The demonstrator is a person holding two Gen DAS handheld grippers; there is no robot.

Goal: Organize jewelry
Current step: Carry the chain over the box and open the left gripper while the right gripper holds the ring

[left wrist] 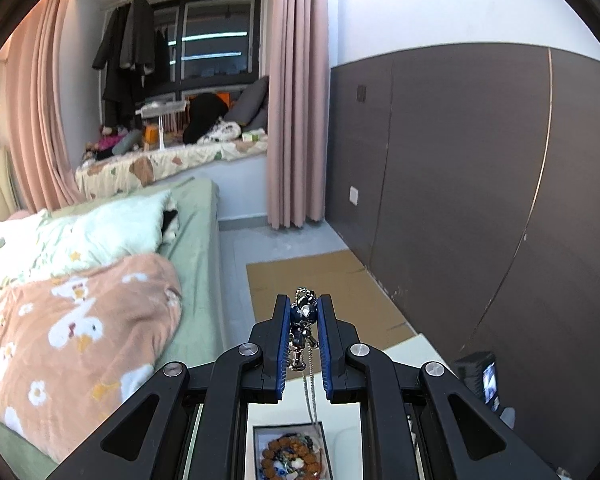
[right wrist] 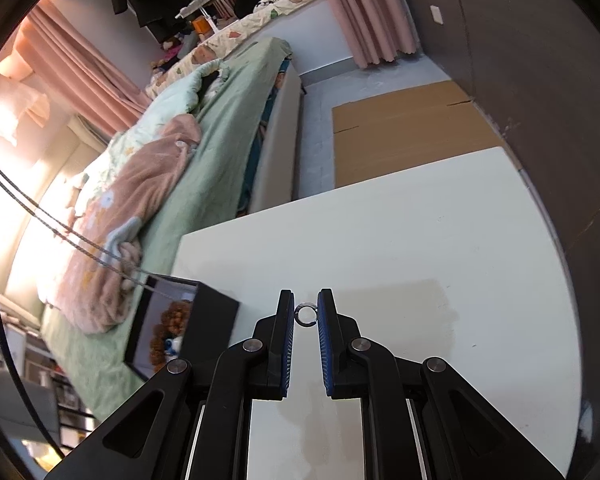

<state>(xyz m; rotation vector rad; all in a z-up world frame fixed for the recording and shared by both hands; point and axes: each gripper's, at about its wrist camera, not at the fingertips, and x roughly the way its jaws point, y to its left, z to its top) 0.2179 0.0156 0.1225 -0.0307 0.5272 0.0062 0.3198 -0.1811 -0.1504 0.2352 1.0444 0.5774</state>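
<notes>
We take the black open jewelry box (left wrist: 288, 450) with brown beads inside as our landmark. In the left wrist view it lies directly below the left gripper (left wrist: 305, 308), whose jaws are almost closed and pinch a dark beaded silver chain necklace (left wrist: 303, 320). The chain hangs straight down, and its long axis points toward the box, so we judge that the left hand is the nearer one for lowering it in. The right gripper (right wrist: 305, 312) is to the right of the box, over the white table (right wrist: 420, 240), with jaws narrowly apart around a small silver ring (right wrist: 306, 314). We cannot tell whether the chain's end already touches the box; the frame cuts the box off.
</notes>
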